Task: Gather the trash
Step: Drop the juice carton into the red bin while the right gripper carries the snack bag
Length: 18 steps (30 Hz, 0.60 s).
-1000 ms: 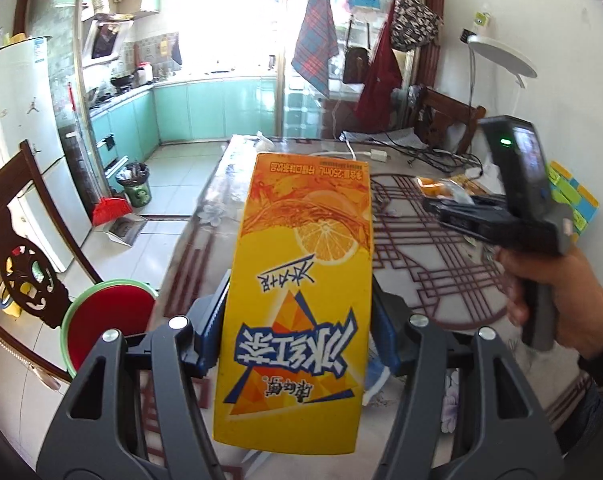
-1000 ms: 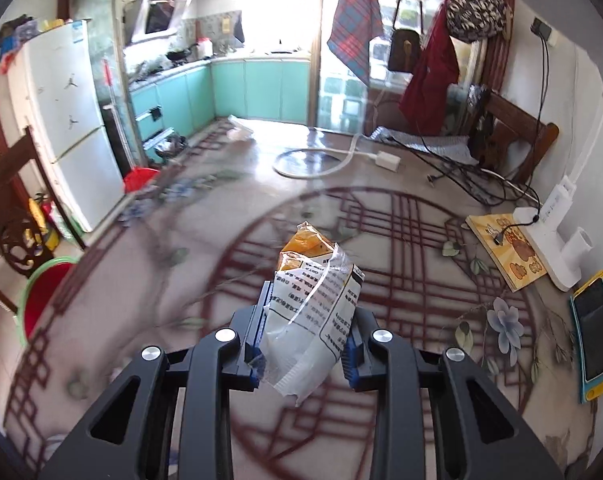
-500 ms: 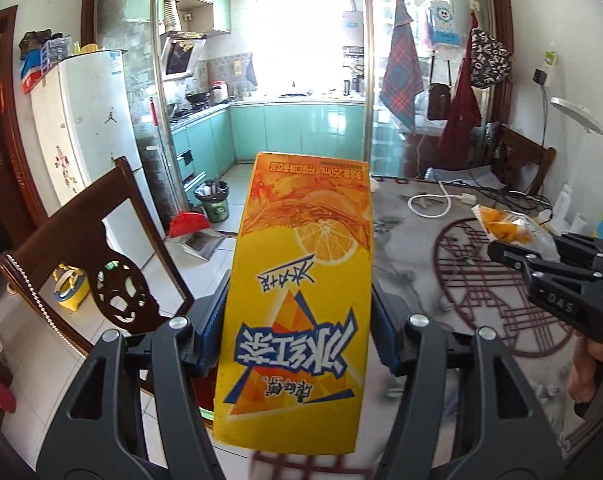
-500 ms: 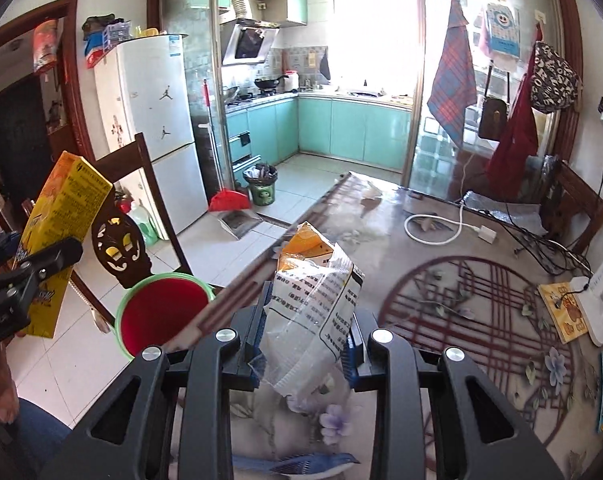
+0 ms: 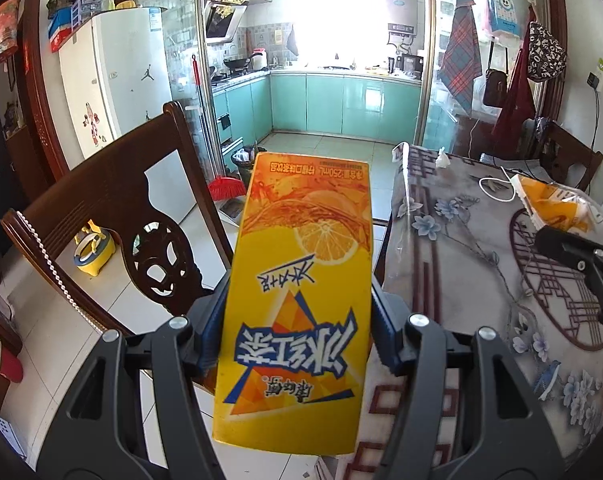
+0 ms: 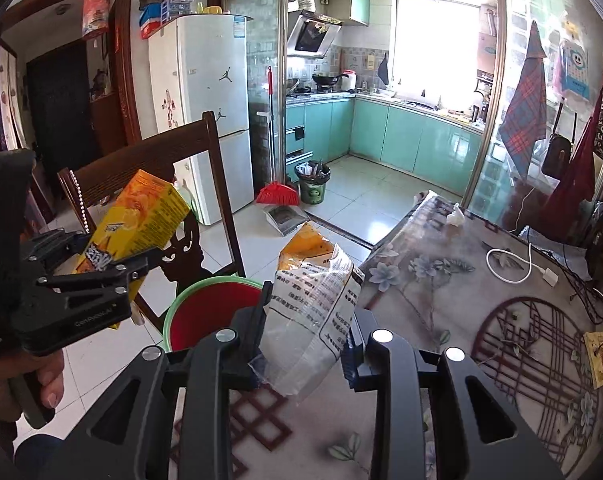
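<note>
home | fridge (image 6: 199,116), teal kitchen cabinets (image 5: 321,106) (stove behind), dining table (image 5: 461,248)

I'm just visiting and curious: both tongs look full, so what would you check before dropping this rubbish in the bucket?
1. Left tongs grip the yellow drink carton: ok.
2. Right tongs pinch the plastic wrapper: ok.
3. Red bucket in sight beside the table: ok.
4. Bucket mouth uncovered: ok.
5. Carton right above the bucket: not ok, it hangs to one side.
6. Chair clear of the path: cannot tell.
</note>
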Motion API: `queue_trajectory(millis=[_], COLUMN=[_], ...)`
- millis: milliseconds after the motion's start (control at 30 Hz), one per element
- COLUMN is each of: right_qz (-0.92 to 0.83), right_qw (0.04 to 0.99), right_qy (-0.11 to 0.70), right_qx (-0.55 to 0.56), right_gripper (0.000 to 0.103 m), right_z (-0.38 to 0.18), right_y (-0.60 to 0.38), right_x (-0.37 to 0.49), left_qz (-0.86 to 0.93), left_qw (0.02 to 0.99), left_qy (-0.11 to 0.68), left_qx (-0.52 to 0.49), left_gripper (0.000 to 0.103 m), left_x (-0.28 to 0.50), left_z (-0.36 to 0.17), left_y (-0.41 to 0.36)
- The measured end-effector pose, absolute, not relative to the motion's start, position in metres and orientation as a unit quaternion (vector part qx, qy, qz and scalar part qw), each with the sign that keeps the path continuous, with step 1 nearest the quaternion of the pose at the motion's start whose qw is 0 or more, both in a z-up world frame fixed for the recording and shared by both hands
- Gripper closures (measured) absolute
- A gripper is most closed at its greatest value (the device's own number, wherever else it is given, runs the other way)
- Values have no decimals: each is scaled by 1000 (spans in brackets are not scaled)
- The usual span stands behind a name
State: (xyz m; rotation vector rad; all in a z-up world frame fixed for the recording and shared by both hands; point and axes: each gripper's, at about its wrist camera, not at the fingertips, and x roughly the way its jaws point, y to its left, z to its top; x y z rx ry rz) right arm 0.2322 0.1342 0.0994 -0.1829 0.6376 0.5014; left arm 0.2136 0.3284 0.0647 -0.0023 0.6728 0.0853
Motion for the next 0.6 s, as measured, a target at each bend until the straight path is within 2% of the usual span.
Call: queue_trajectory(millis=[600], right_qz=[243], right_qw=[898], right_qy=[349], right_qx=[-111], right_gripper=[75], right_z=[47], right_y=[175], right_x=[269], left_qz=[46], left_qw=[900], left_qy=[432], left_qx=[-46], left_gripper=[44], left_x=[276], left_z=[-64], left_y=[375])
